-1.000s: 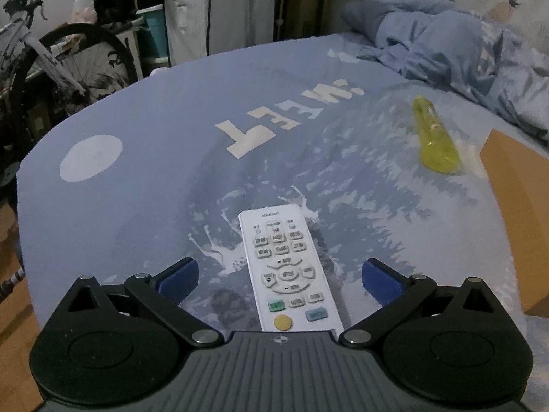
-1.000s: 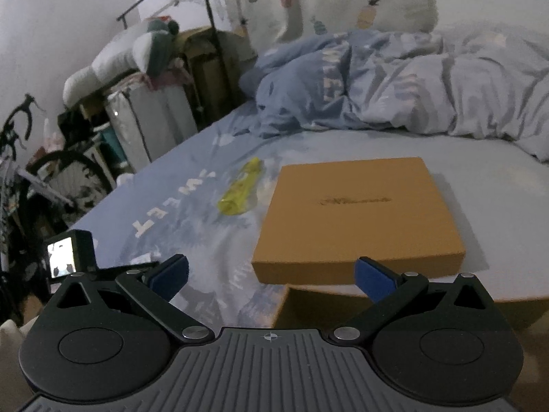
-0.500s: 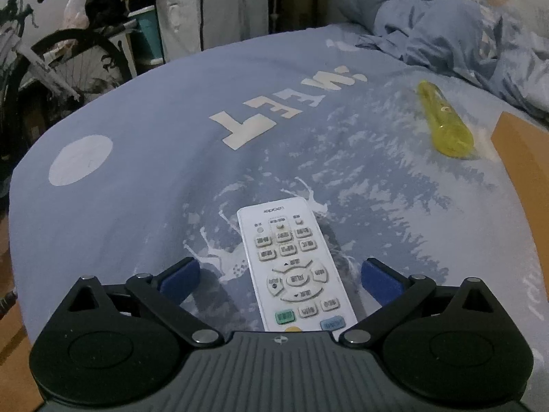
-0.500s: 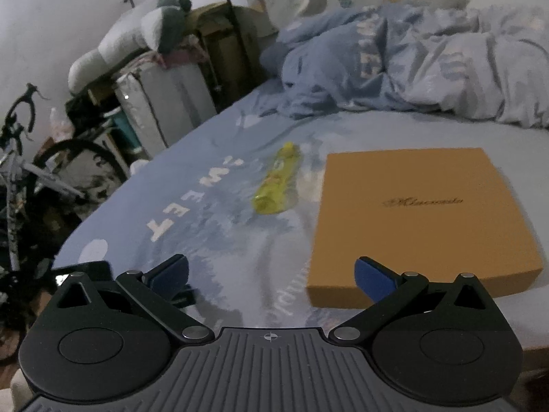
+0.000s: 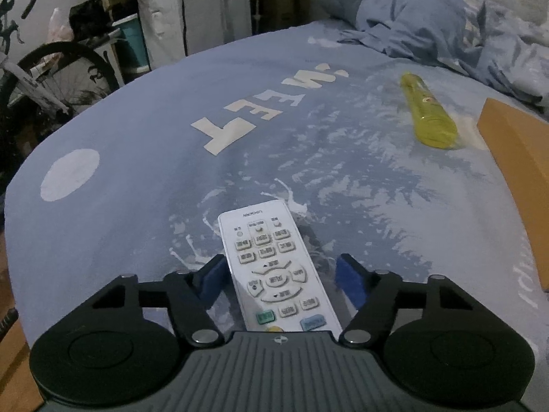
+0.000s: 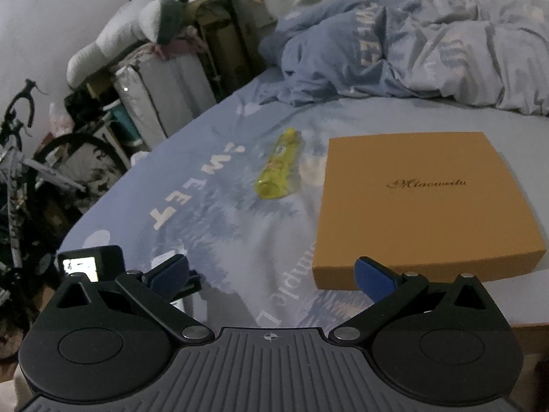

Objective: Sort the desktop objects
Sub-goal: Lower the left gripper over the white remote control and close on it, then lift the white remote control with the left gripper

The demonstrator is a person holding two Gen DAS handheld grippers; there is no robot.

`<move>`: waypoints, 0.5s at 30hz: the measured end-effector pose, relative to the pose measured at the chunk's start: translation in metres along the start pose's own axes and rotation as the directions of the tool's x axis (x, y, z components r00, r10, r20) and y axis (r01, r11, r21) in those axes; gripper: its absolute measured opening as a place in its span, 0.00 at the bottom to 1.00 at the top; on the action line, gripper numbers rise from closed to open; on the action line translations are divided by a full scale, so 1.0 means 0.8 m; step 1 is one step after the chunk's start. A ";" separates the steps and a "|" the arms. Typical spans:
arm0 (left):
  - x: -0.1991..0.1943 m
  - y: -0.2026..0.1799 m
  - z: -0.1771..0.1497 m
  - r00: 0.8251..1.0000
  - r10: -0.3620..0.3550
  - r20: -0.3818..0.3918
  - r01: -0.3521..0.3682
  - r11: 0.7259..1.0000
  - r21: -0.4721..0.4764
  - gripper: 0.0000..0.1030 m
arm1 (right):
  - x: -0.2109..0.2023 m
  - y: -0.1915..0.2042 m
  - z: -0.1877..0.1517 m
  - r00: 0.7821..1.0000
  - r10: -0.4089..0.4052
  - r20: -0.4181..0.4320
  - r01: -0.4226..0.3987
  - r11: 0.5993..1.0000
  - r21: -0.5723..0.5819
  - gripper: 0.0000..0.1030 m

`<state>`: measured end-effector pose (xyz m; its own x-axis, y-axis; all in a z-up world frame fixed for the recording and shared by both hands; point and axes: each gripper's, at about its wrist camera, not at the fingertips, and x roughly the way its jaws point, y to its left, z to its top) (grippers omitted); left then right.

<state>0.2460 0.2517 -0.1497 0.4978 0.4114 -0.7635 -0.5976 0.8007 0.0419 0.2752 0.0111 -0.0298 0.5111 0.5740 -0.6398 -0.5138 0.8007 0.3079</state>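
Observation:
A white remote (image 5: 271, 264) lies buttons-up on the blue bedsheet (image 5: 137, 158). My left gripper (image 5: 281, 276) straddles its near half. The left blue pad touches the remote's edge and a thin gap shows at the right pad, so the gripper is still open. My right gripper (image 6: 271, 274) hovers open over the sheet with nothing between its fingers. A yellow bottle (image 5: 429, 113) (image 6: 279, 168) lies on its side farther up the bed. A flat orange box (image 6: 422, 202) (image 5: 514, 151) lies to its right.
A crumpled blue duvet (image 6: 411, 51) fills the far end of the bed. A bicycle (image 5: 51, 79) and stacked storage (image 6: 161, 96) stand off the bed's left side. The left gripper's camera screen (image 6: 91, 262) shows beside my right gripper.
My left gripper's fingers have closed in from wide apart to the remote's sides and slid forward along it. The right gripper has swung left, bringing the bottle and box more to the right.

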 end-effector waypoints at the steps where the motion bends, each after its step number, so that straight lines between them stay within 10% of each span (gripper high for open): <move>1: 0.000 0.001 0.000 1.000 -0.002 0.000 0.002 1.000 -0.003 0.63 | -0.003 0.000 0.000 1.000 0.000 0.002 0.000 1.000 0.002 1.00; 15: -0.013 0.017 -0.007 0.999 -0.053 0.001 0.053 0.999 -0.001 0.47 | -0.045 -0.004 -0.007 0.999 -0.009 0.037 0.008 1.000 0.024 1.00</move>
<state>0.2291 0.2556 -0.1446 0.5295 0.3694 -0.7637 -0.5712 0.8208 0.0010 0.2549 -0.0130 -0.0119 0.5407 0.5729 -0.6160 -0.4929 0.8091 0.3200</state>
